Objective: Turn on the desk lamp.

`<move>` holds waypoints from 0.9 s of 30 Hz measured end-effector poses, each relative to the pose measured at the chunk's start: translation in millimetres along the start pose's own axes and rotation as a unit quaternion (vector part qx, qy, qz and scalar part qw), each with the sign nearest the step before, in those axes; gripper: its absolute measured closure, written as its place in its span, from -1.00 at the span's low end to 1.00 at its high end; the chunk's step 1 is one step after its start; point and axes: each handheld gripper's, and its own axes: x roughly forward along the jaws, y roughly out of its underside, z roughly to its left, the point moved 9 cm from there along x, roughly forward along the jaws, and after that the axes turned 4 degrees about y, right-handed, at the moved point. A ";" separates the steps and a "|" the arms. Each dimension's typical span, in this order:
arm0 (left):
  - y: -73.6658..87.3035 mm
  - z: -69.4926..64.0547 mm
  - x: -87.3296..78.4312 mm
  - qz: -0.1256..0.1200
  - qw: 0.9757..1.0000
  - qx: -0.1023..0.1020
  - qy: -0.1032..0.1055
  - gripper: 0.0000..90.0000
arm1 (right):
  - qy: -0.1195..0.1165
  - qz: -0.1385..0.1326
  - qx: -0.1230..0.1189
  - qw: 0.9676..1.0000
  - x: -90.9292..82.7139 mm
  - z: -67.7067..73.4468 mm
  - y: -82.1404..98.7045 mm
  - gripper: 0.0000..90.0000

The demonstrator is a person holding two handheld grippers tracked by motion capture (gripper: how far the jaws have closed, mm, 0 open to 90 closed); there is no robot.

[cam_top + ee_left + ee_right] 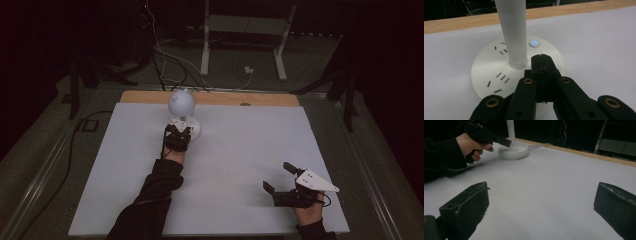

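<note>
- Right gripper nearest me, jaws spread, nothing btwn, resting on counter.
- Left gripper: jaws pressed together over lamp base, by lit button.

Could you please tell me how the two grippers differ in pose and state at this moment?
The left gripper has its jaws shut together with nothing between them; the right gripper has its jaws wide apart. The left one hangs over the lamp base, near the lit button; the right one is low over the bare table. Both are black and hand-held.
</note>
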 end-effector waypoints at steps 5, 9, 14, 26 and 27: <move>3.0 -1.4 2.3 0.005 1.000 0.004 0.002 1.00 | 0.000 0.000 -0.001 1.000 0.0 0.1 0.0 -1.00; 4.7 -1.0 4.4 0.007 1.000 0.005 0.002 1.00 | -0.001 0.000 -0.001 1.000 0.2 0.1 0.0 -1.00; 4.9 -0.4 5.2 0.007 1.000 0.005 -0.001 1.00 | -0.001 0.001 -0.001 1.000 0.3 0.0 0.2 -1.00; 5.7 -1.5 5.9 0.010 1.000 0.019 -0.007 1.00 | -0.001 0.004 -0.001 1.000 0.9 0.8 1.1 -1.00; 5.8 -1.9 5.8 0.009 1.000 0.022 -0.010 1.00 | -0.001 0.004 -0.001 1.000 0.9 0.8 1.1 -1.00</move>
